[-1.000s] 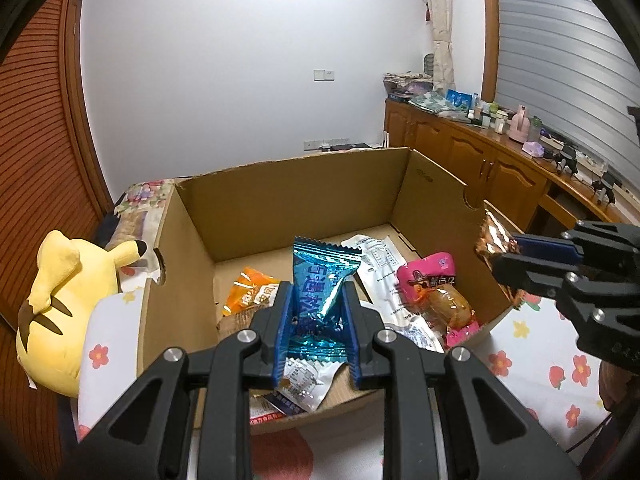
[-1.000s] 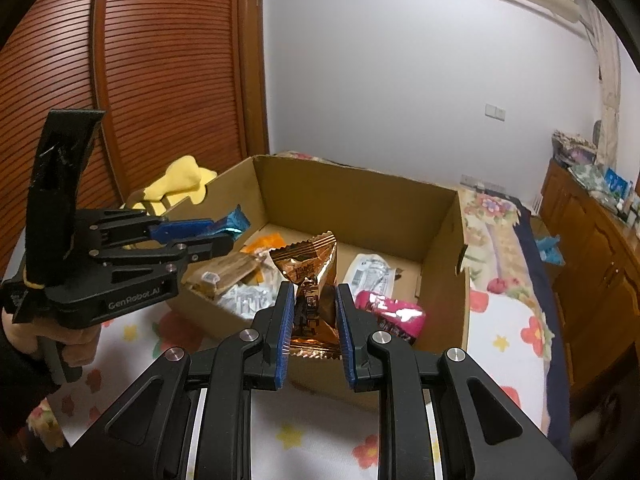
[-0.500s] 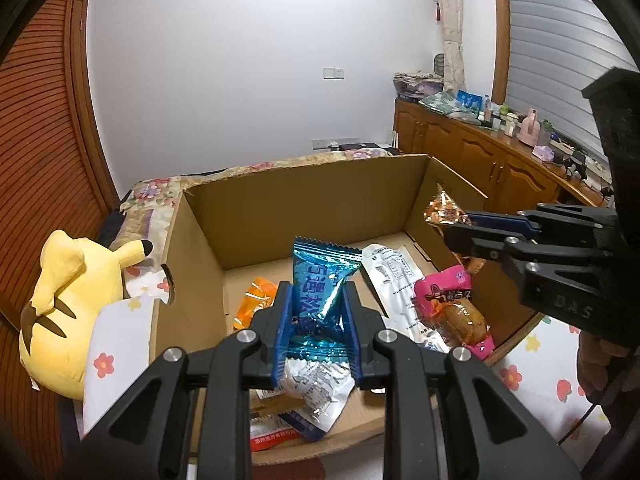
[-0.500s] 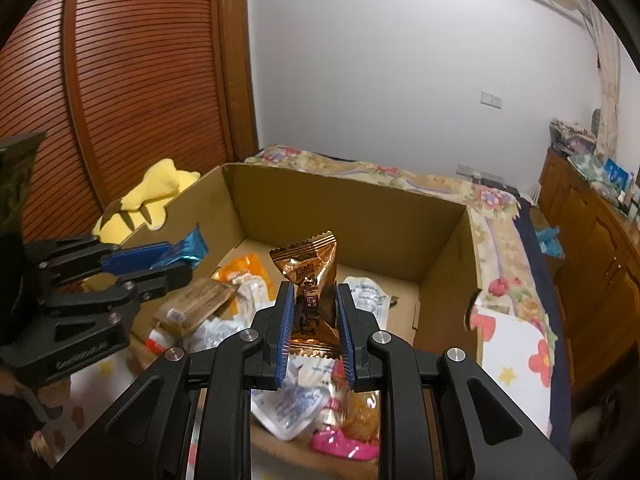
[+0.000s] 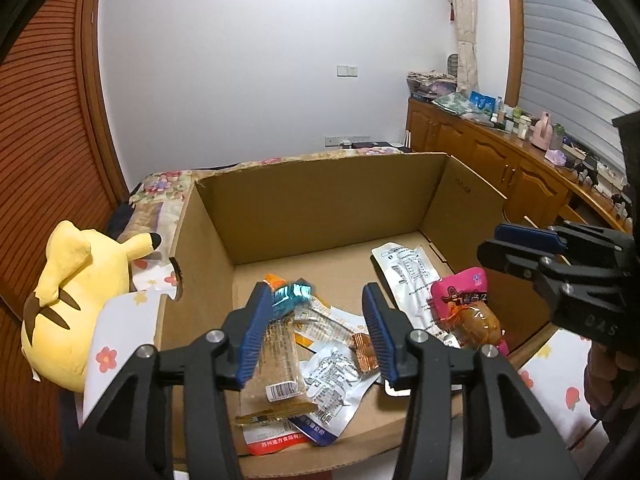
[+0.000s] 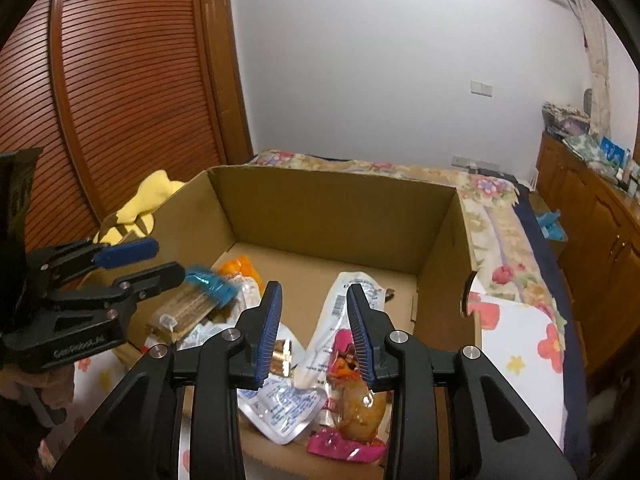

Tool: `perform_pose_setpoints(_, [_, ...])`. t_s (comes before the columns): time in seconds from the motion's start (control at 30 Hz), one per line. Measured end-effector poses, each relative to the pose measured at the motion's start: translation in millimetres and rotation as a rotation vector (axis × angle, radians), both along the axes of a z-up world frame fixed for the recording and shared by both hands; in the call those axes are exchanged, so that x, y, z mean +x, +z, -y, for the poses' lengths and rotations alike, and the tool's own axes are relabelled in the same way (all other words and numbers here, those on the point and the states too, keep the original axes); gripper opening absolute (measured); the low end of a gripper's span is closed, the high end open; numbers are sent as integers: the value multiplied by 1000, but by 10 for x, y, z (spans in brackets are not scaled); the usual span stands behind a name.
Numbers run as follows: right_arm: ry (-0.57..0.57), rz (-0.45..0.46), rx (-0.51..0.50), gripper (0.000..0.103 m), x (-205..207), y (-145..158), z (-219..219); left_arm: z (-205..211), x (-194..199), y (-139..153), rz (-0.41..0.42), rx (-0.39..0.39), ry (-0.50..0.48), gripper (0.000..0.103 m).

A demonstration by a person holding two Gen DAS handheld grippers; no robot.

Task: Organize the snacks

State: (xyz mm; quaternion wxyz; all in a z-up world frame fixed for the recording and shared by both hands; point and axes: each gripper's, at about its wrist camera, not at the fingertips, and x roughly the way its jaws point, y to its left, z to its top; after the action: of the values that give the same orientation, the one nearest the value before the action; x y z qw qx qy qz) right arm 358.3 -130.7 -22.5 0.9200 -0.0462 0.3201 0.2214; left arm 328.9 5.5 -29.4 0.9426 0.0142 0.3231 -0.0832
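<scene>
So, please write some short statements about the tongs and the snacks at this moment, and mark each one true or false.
1. Both the left tongs and the right tongs are open. True.
2. The blue snack packet is clamped in the left tongs. False: it is loose, by the left finger.
3. The pink snack packet lies inside the cardboard box. True.
4. The yellow plush toy sits inside the box. False: it is outside, beside the box wall.
5. The copper snack packet is gripped in the right tongs. False: it lies in the box.

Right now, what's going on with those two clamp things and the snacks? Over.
Left hand-held gripper open, right hand-held gripper open. Blue snack and gold snack in the cardboard box. Nothing blocking.
</scene>
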Motion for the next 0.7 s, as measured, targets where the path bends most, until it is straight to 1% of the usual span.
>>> perform_pose_setpoints(0.27, [4, 44, -1, 37, -276, 50, -25, 23, -252, 64, 40, -3, 4, 54])
perform_pose_setpoints(0.4, [-1, 68, 14, 39, -426, 142, 0, 37, -427, 141, 71, -2, 6, 64])
perform_pose_setpoints(0.5, [-7, 94, 22, 42, -560, 228, 34, 35, -573, 210, 98, 4, 16, 66])
perform_pose_setpoints(0.6, [-17, 120, 35, 46, -715, 327, 85, 55, -735, 296, 128, 20, 21, 68])
perform_pose_setpoints(0.67, [-23, 133, 51, 53, -794, 374, 124, 68, -878, 355, 158, 26, 18, 71])
perform_pose_setpoints(0.7, [-25, 140, 63, 55, -839, 399, 145, 68, -959, 384, 172, 22, 17, 74])
